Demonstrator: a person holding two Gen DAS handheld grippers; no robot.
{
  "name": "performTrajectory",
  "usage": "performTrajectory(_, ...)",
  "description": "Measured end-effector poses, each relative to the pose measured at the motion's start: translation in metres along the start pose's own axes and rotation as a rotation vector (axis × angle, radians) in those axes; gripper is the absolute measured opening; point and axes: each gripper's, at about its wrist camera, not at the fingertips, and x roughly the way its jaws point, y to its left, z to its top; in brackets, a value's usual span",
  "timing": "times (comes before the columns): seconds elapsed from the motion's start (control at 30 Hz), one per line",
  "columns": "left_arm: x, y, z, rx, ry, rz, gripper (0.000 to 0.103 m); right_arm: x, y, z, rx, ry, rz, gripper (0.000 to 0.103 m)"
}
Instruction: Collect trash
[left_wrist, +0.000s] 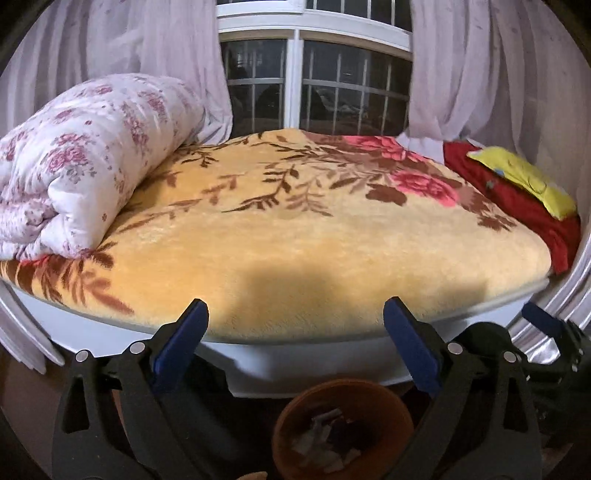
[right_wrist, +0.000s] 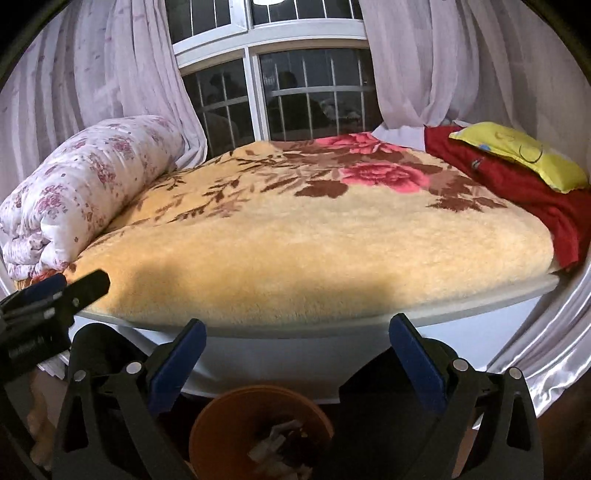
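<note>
An orange bin (left_wrist: 343, 406) stands on the floor at the foot of the bed, with crumpled paper scraps (left_wrist: 325, 439) inside it. It also shows in the right wrist view (right_wrist: 258, 410), with scraps (right_wrist: 277, 443) inside. My left gripper (left_wrist: 295, 314) is open and empty, held above the bin at the bed's near edge. My right gripper (right_wrist: 297, 328) is open and empty, also above the bin. The right gripper shows at the right edge of the left view (left_wrist: 554, 332); the left gripper shows at the left edge of the right view (right_wrist: 51, 299).
The bed carries a yellow floral blanket (left_wrist: 314, 240). A rolled white floral quilt (left_wrist: 81, 162) lies at its left. A red cloth (left_wrist: 517, 199) with a yellow pillow (left_wrist: 524, 177) lies at its right. A barred window (left_wrist: 314, 81) and curtains stand behind.
</note>
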Motion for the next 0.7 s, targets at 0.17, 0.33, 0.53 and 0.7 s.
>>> performTrajectory(0.17,0.005,0.001,-0.004,0.004,0.0,0.012,0.093,-0.004,-0.002,0.001,0.006,-0.017,-0.006,0.098)
performTrajectory(0.33,0.02,0.008,-0.009,-0.016,0.039,0.003,0.093,-0.001,-0.005,0.0,0.002,-0.011,-0.019,0.098)
performTrajectory(0.53,0.024,0.009,-0.012,-0.01,0.047,0.007,0.093,0.002,-0.007,-0.001,0.016,-0.002,-0.024,0.098)
performTrajectory(0.7,0.025,0.01,-0.014,-0.005,0.051,0.004,0.093,0.003,-0.007,-0.001,0.016,0.004,-0.024,0.098)
